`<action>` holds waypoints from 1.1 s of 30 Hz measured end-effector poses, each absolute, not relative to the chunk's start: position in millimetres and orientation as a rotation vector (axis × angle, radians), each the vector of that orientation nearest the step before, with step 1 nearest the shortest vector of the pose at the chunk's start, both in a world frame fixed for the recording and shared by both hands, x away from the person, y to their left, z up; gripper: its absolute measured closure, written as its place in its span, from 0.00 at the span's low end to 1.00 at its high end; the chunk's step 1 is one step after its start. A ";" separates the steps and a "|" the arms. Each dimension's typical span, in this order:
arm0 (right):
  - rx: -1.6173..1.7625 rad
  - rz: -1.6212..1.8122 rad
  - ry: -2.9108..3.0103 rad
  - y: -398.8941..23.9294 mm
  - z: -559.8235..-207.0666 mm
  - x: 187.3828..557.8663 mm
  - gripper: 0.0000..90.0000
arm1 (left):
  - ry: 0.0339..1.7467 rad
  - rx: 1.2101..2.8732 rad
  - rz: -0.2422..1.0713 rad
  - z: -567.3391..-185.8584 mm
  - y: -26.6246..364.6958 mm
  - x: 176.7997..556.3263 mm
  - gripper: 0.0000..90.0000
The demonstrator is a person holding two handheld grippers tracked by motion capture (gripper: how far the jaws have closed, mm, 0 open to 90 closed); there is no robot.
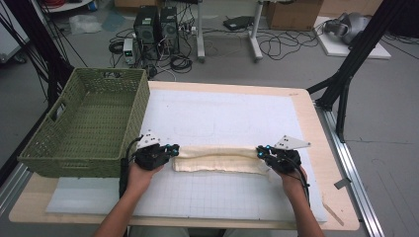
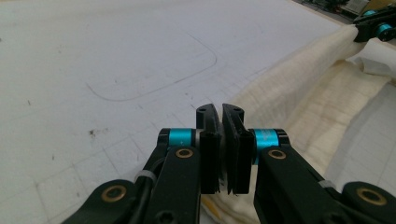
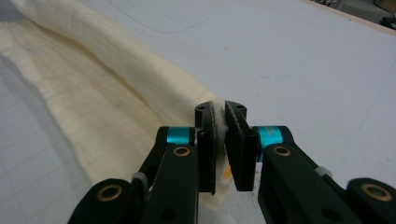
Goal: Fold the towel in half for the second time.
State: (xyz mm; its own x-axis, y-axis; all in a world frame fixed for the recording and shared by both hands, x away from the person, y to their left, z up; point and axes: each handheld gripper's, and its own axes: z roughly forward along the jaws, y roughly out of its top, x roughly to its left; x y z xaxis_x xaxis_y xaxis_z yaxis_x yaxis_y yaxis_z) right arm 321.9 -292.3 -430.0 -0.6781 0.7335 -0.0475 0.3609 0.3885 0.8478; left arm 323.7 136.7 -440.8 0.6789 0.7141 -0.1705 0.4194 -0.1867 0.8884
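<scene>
A cream cloth [image 1: 217, 159], folded into a long narrow band, lies across the white gridded mat [image 1: 222, 113]. My left gripper [image 1: 175, 149] is at the band's left end and my right gripper [image 1: 259, 151] at its right end. In the left gripper view the black jaws [image 2: 220, 109] are shut on a cloth edge, and the cloth [image 2: 317, 93] runs off to the upper right towards the other gripper [image 2: 373, 25]. In the right gripper view the gripper [image 3: 220, 106] pinches the fabric edge, and the cloth [image 3: 93, 93] stretches to the upper left.
A green woven basket [image 1: 74, 158] stands at the table's left side, close to my left hand. The wooden table edge [image 1: 309, 113] borders the mat on the right. Beyond the table the floor holds computers, cables and black frame legs [image 1: 346, 84].
</scene>
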 end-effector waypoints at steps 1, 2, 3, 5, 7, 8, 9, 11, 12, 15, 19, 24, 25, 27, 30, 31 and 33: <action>0.946 1.210 2.238 -292.5 -430.8 320.3 0.92 | 0.898 1.819 0.339 -441.9 136.6 322.3 0.94; 0.942 1.211 2.237 -293.0 -431.8 319.1 0.92 | 0.899 1.821 0.336 -443.1 136.5 321.0 0.94; 0.945 1.213 2.240 -293.4 -432.8 317.5 0.92 | 0.899 1.822 0.335 -444.2 136.5 319.8 0.94; 0.948 1.216 2.240 -294.0 -435.0 314.5 0.92 | 0.897 1.829 0.337 -445.9 135.9 317.4 0.94; 0.954 1.211 2.246 -294.7 -436.6 311.9 0.92 | 0.891 1.834 0.345 -447.4 135.4 314.6 0.94; 0.953 1.214 2.245 -295.0 -436.9 310.7 0.92 | 0.889 1.838 0.350 -448.0 135.4 313.0 0.94; 0.952 1.217 2.244 -295.4 -437.3 309.9 0.92 | 0.885 1.839 0.355 -448.6 135.3 311.5 0.94; 0.947 1.211 2.248 -296.1 -437.6 307.7 0.92 | 0.878 1.839 0.361 -447.8 134.8 309.1 0.94; 0.946 1.211 2.248 -296.6 -438.3 306.8 0.92 | 0.875 1.841 0.359 -447.6 135.1 307.9 0.94; 0.947 1.213 2.265 -298.3 -440.3 303.6 0.92 | 0.877 1.842 0.349 -448.4 136.0 304.6 0.94; 0.951 1.209 2.272 -299.8 -441.4 299.9 0.92 | 0.872 1.852 0.353 -448.1 135.7 299.7 0.94; 0.948 1.207 2.275 -300.9 -441.1 297.1 0.92 | 0.874 1.864 0.343 -447.8 134.2 296.4 0.94; 0.951 1.203 2.279 -301.1 -441.1 296.3 0.92 | 0.873 1.867 0.341 -447.8 134.2 296.2 0.93; 0.947 1.203 2.285 -301.4 -441.3 295.6 0.92 | 0.875 1.873 0.335 -448.5 134.6 296.0 0.93; 0.942 1.199 2.295 -301.4 -442.7 294.9 0.92 | 0.884 1.867 0.330 -448.4 135.0 295.2 0.91; 0.938 1.195 2.301 -301.7 -443.1 294.7 0.92 | 0.889 1.859 0.325 -448.2 135.2 295.2 0.89; 0.942 1.189 2.304 -301.9 -443.3 294.1 0.92 | 0.910 1.834 0.327 -445.5 136.1 295.2 0.76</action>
State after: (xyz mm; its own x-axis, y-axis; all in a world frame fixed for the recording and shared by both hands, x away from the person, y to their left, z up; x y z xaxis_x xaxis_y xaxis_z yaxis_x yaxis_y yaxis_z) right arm 294.1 -301.9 -443.3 -0.7028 0.7108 -0.0284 0.3888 0.4173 0.8214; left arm 295.2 136.1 -445.5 0.6778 0.7133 -0.1783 0.4372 -0.1961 0.8777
